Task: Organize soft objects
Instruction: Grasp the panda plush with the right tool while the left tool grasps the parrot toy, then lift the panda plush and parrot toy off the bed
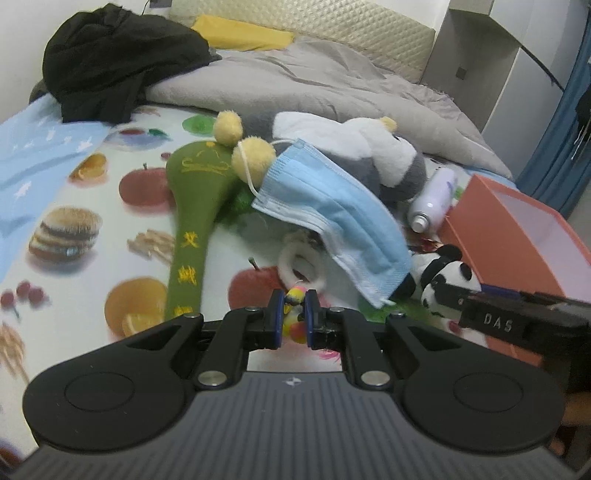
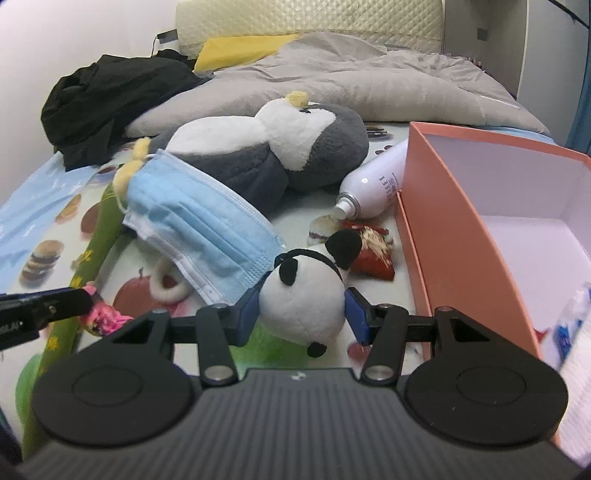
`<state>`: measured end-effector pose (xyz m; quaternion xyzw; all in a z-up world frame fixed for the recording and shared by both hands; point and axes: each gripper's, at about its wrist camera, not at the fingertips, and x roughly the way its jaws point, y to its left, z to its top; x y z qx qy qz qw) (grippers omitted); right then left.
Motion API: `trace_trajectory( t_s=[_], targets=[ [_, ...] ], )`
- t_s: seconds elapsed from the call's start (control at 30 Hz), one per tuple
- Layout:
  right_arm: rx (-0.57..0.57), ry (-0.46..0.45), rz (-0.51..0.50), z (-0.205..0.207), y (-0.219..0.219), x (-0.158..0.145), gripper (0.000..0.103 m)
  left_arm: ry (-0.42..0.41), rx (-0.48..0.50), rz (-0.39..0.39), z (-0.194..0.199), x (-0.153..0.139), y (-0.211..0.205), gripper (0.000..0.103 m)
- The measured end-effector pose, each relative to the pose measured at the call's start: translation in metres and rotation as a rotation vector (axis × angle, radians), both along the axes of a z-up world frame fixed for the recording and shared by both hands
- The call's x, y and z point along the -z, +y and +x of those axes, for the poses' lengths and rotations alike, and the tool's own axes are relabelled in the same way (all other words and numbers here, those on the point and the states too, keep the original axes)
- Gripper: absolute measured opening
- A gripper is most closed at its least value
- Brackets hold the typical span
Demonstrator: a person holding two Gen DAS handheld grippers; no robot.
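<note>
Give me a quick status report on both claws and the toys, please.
Left claw shut on small pink-yellow toy. Right claw shut on panda plush. Blue mask lies against panda. Orange box open alongside.

Three plush toys: one penguin (image 2: 280, 147), one panda (image 2: 306, 299), one small pink-yellow toy (image 1: 295, 317); one face mask (image 2: 199, 225), one box (image 2: 461, 229).

— What lies at the head of the fruit-print bedsheet (image 1: 110, 236)?
— A rumpled grey duvet (image 1: 295, 85), a yellow pillow (image 1: 243, 33) and heaped black clothing (image 1: 110, 59).
— And nearer?
— A white spray bottle (image 2: 373, 188) lying beside the box.
</note>
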<state>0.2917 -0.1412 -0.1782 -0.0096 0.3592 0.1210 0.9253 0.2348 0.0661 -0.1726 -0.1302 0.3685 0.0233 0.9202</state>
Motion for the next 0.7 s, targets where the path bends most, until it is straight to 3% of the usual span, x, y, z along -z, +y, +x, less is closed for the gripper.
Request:
trace_trajectory(
  t_s=[0.23,0.53,0.57,0.63,0.67,0.7],
  targets=[
    [0.001,0.019,-0.004,-0.037,-0.012,0.0,0.054,0.044,0.004,-0.037,-0.021,0.007,-0.016,0.014],
    [-0.032,0.076,0.033,-0.081,-0.023,0.01,0.056,0.131,-0.012,-0.105,-0.02,0.031,-0.025,0.015],
    [-0.036,0.078,0.043,-0.082,-0.024,0.011,0.057,0.139,-0.018,-0.12,-0.02,0.033,-0.023,0.018],
    [-0.045,0.081,0.052,-0.083,-0.025,0.012,0.057,0.145,-0.033,-0.142,-0.02,0.035,-0.021,0.036],
    [-0.054,0.081,0.051,-0.082,-0.025,0.012,0.058,0.144,-0.045,-0.147,-0.021,0.035,-0.02,0.052],
    [-0.063,0.077,0.046,-0.082,-0.024,0.011,0.058,0.14,-0.052,-0.148,-0.022,0.035,-0.02,0.055]
  ],
)
